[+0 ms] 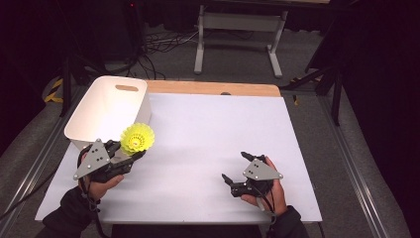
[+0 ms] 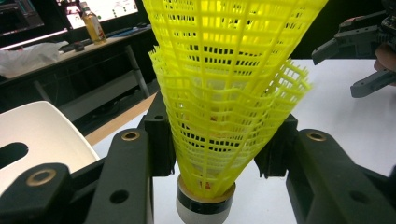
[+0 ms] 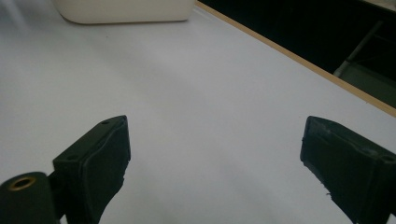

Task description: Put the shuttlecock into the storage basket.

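Note:
A yellow plastic shuttlecock (image 1: 137,139) is clamped between the jaws of my left gripper (image 1: 128,149), a little above the table's left side, beside the white bin (image 1: 144,101). In the left gripper view its mesh skirt (image 2: 224,93) rises from a white base with a black band, and both pads press its lower skirt; the left gripper (image 2: 219,140) is shut on it. My right gripper (image 1: 233,166) rests low over the white sheet at the front right, and its jaws stand wide open with nothing between them. In its own view the right gripper (image 3: 215,140) faces bare sheet.
The white bin (image 3: 126,11) with a handle slot stands at the table's back left corner. A white sheet (image 1: 213,129) covers the table, with a wooden edge (image 1: 213,88) at the back. A desk frame and cables lie on the floor beyond.

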`<state>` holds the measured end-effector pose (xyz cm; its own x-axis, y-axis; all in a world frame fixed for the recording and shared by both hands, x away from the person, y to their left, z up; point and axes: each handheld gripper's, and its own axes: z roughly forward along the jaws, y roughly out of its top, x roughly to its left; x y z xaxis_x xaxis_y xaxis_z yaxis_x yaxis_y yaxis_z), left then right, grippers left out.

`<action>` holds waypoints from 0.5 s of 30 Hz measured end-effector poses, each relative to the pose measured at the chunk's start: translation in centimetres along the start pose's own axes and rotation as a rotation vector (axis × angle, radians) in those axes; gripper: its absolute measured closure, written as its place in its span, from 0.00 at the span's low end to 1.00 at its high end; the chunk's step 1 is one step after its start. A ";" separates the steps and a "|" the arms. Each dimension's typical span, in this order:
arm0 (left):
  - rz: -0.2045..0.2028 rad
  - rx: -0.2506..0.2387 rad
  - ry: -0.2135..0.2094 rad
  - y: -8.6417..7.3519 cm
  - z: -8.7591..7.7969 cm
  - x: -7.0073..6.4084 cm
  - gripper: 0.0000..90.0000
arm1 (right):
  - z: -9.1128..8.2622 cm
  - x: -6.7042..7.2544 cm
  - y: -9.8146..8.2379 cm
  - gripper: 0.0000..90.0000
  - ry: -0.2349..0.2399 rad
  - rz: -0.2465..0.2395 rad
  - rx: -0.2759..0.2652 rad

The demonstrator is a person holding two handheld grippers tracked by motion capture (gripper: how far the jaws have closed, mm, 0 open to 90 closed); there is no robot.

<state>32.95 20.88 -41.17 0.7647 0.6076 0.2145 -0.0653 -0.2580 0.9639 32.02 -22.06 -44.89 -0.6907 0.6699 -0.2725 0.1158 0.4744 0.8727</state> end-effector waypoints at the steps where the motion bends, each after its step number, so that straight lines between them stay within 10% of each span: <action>1: -0.002 0.000 0.005 0.0 0.0 0.0 0.63 | 0.0 0.0 0.0 0.10 0.000 0.000 0.000; 15: -0.013 -0.018 0.029 0.6 -0.7 0.7 0.63 | 0.0 0.0 0.0 0.11 -0.002 -0.010 -0.004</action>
<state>32.97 21.66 -40.37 0.7469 0.6323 0.2057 -0.0669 -0.2362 0.9694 31.96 -22.05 -44.86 -0.6905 0.6661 -0.2820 0.1059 0.4787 0.8716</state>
